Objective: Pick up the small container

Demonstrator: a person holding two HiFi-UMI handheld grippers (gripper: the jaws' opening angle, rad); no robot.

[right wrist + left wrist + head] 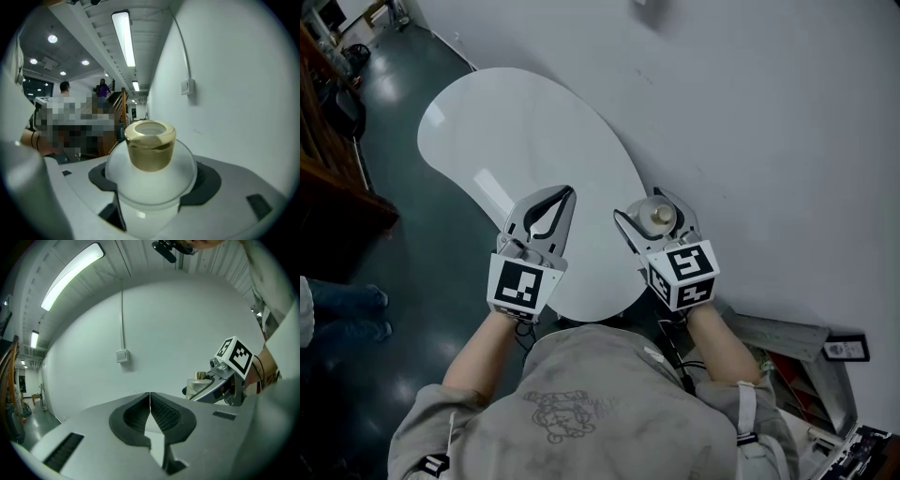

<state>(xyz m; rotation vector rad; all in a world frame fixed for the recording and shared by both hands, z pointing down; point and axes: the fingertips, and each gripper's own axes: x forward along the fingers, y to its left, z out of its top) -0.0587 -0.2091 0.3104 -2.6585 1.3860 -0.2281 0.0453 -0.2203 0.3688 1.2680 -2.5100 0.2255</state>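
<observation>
The small container point(149, 168) is a white rounded bottle with a gold neck. It sits clamped between the dark pads of my right gripper point(151, 183), held up in the air. In the head view the small container point(658, 216) shows inside my right gripper point(654, 223), above the right end of the white table point(506, 141). My left gripper point(555, 211) is shut with nothing in it, its pads meeting tip to tip. The left gripper view shows my left gripper point(150, 406) shut, with the small container point(198, 385) off to the right.
The white kidney-shaped table stands against a white wall point(750, 112). Dark floor point(403, 253) lies to the left, with dark furniture point(337, 178) at the far left. A box with clutter point(806, 375) sits at the lower right. People stand far off down the room point(102, 89).
</observation>
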